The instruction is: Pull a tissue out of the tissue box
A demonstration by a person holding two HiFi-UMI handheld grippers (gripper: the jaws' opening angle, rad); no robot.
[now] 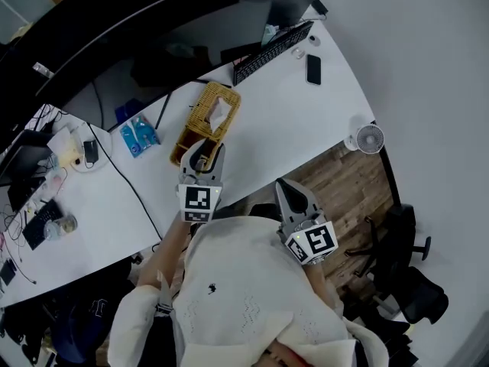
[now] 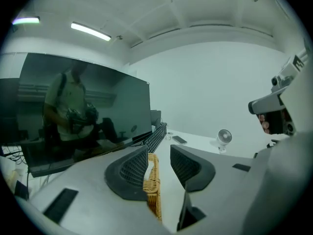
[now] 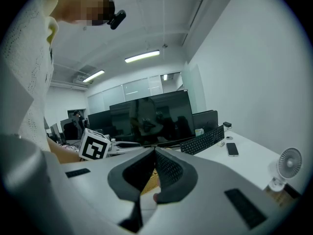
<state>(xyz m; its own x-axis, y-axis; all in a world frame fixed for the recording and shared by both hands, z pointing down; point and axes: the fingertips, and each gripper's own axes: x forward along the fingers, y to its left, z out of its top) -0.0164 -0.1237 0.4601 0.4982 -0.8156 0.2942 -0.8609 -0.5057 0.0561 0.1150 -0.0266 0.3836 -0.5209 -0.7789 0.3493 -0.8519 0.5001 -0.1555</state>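
Evidently little of the job is done: the left gripper [image 1: 206,156] hangs with its jaws apart and nothing between the pads, just above the near end of the wicker tissue box [image 1: 200,125], while the right gripper [image 1: 286,187] sits back near the person's body with its jaws closed on nothing. A white tissue [image 1: 219,112] stands up from the slot in the box's lid, untouched, so the reach, the pinch and the pull all remain, by my reading. In the left gripper view the box [image 2: 153,187] shows between and beyond the open jaws. The box lies on a long white desk [image 1: 275,121], with a blue packet [image 1: 139,135] to its left. Farther out are a black keyboard [image 1: 271,52], a phone [image 1: 313,69] and a wide dark monitor [image 1: 145,29]. At the desk's right edge stands a small white fan [image 1: 370,138], above wood flooring [image 1: 344,186] and a black office chair [image 1: 405,258].
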